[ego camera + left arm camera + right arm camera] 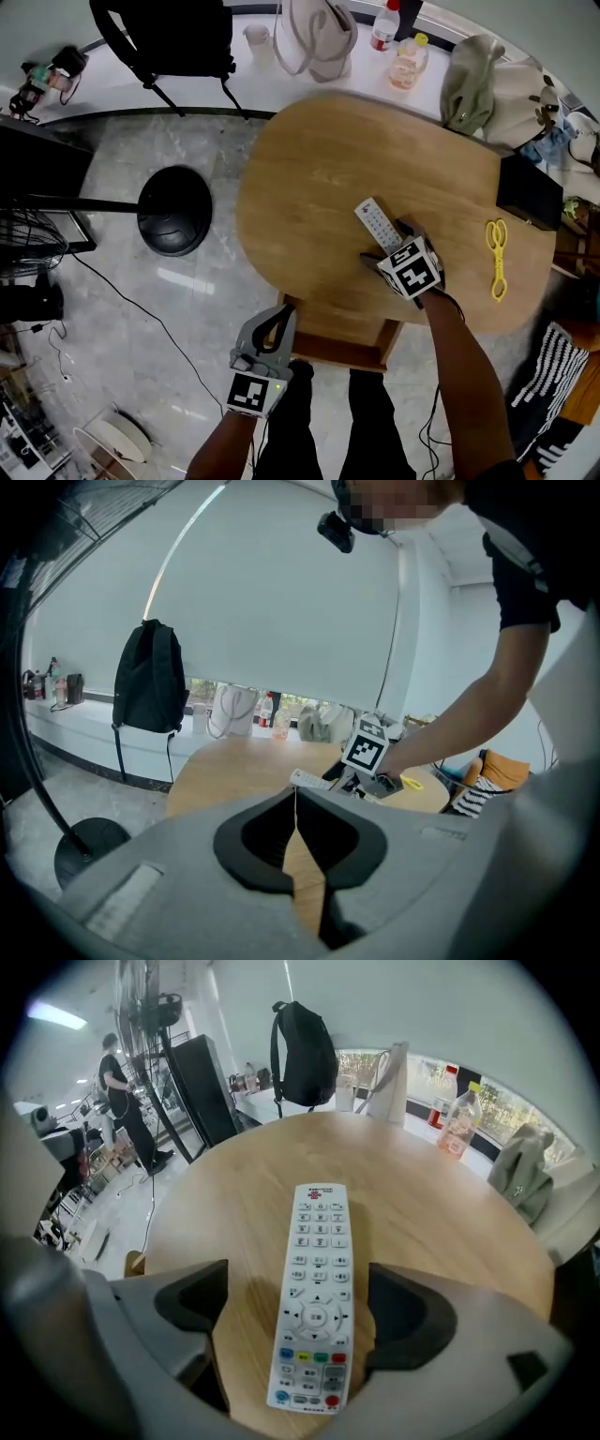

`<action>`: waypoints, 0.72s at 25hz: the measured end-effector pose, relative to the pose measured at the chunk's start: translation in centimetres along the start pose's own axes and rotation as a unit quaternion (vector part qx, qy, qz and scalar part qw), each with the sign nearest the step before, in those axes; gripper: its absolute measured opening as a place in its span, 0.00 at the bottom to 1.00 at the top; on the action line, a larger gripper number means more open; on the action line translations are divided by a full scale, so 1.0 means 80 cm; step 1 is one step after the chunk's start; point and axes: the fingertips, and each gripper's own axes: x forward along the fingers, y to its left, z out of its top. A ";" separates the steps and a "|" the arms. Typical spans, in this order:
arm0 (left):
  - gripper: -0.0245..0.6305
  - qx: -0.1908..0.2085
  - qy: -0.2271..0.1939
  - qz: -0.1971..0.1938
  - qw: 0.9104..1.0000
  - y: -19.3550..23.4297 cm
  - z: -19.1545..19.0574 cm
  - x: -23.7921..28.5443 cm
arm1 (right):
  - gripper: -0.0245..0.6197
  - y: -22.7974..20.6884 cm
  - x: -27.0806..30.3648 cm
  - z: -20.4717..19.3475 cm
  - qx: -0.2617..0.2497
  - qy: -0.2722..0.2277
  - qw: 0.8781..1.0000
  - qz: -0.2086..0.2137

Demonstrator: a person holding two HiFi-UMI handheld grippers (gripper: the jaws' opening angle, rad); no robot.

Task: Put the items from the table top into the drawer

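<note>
A rounded wooden table (309, 187) seen from above. A white remote control (319, 1241) lies flat near the middle of the table, its button end toward the near edge. The right gripper (300, 1309) points steeply down over that end, with its jaws spread wide on either side and neither pad pressing on it. The remote sits closer to one pad than the other.

The left gripper (298, 841) hangs below the near edge beside the open drawer (347, 361), jaws clenched on nothing. Yellow scissors (496, 258) lie near the right edge.

Likely risks: closing off-centre could shove the remote sideways or twist it. A grip on one end alone might let the long body droop and slip out.
</note>
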 end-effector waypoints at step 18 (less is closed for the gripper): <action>0.07 -0.027 0.016 0.010 0.999 -0.009 -0.022 -0.017 | 0.37 -0.015 -0.008 0.005 -0.009 0.004 1.000 -0.026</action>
